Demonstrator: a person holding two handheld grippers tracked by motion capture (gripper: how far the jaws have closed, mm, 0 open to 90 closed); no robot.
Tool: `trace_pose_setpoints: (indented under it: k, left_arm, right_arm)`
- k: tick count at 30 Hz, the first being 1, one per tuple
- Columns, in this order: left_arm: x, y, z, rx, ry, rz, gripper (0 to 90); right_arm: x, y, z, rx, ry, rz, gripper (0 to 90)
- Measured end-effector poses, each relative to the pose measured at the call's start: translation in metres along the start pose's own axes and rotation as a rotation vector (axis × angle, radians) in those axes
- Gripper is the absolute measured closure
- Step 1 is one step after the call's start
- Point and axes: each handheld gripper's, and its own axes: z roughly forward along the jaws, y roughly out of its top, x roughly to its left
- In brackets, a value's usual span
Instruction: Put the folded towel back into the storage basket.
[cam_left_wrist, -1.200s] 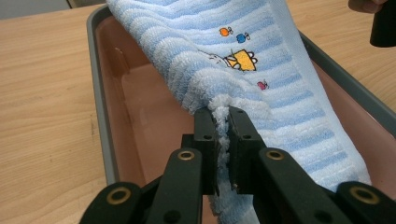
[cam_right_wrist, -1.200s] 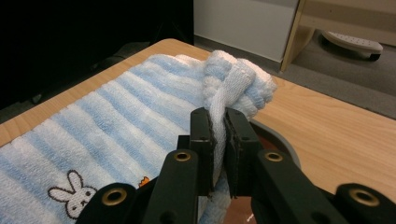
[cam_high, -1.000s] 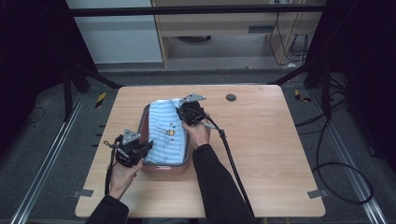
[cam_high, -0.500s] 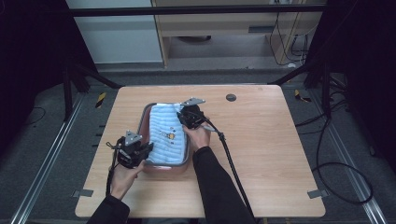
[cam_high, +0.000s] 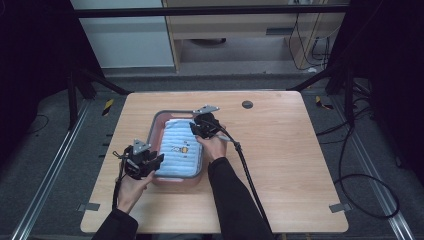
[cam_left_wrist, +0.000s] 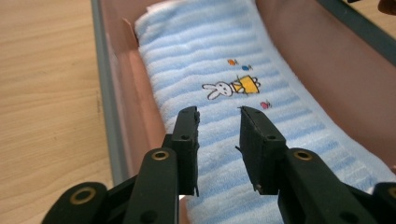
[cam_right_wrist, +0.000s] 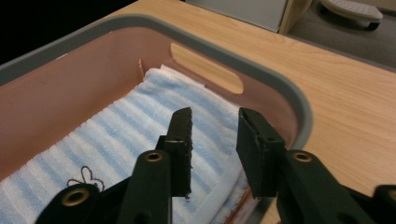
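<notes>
A folded light-blue striped towel (cam_high: 178, 150) lies flat inside a pink basin (cam_high: 159, 124) with a grey rim, which sits on the wooden worktop (cam_high: 290, 150). The left tongs (cam_high: 150, 162) hang over the near end of the towel, jaws parted by a narrow gap and holding nothing; in the left gripper view (cam_left_wrist: 218, 122) the towel (cam_left_wrist: 224, 70) runs straight ahead beneath them, and just beyond the jaw tips is a small embroidered white rabbit in a yellow dress (cam_left_wrist: 232, 87), with tiny orange, blue and pink marks near it. No writing or brand can be read on the towel or the basin. The right tongs (cam_high: 196, 126) hover over the far right part of the towel, likewise a little apart and empty; in the right gripper view (cam_right_wrist: 214, 122) the basin's wall with its oval handle slot (cam_right_wrist: 207, 68) stands just ahead of them. A small dark disc (cam_high: 247, 104) lies on the worktop beyond the right tongs, well apart from the basin.
</notes>
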Motion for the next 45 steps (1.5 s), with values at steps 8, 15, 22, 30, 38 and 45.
trace_pose_setpoints:
  k: [8,15,22,30,38,45]
  left_arm:
    - [0.001,0.004,-0.014,-0.054,-0.005,-0.01,62.2]
    - [0.002,0.002,-0.026,-0.091,-0.02,0.009,54.7]
    - [0.002,0.001,-0.032,-0.102,-0.032,0.016,45.5]
    - [0.007,-0.003,-0.032,-0.109,-0.012,0.034,33.8]
    - [0.016,-0.007,-0.032,-0.111,0.003,0.048,26.1]
    - [0.027,-0.01,-0.035,-0.125,0.033,0.038,22.3]
  right_arm:
    - [-0.01,0.008,-0.027,-0.073,-0.016,0.025,51.6]
    - [-0.02,0.011,-0.057,-0.115,-0.027,0.039,37.0]
    - [-0.039,0.003,-0.091,-0.122,-0.045,0.056,27.4]
    - [-0.061,-0.02,-0.121,-0.104,-0.075,0.071,23.3]
    - [-0.083,-0.05,-0.15,-0.094,-0.112,0.087,21.2]
    - [-0.097,-0.073,-0.172,-0.106,-0.114,0.109,19.8]
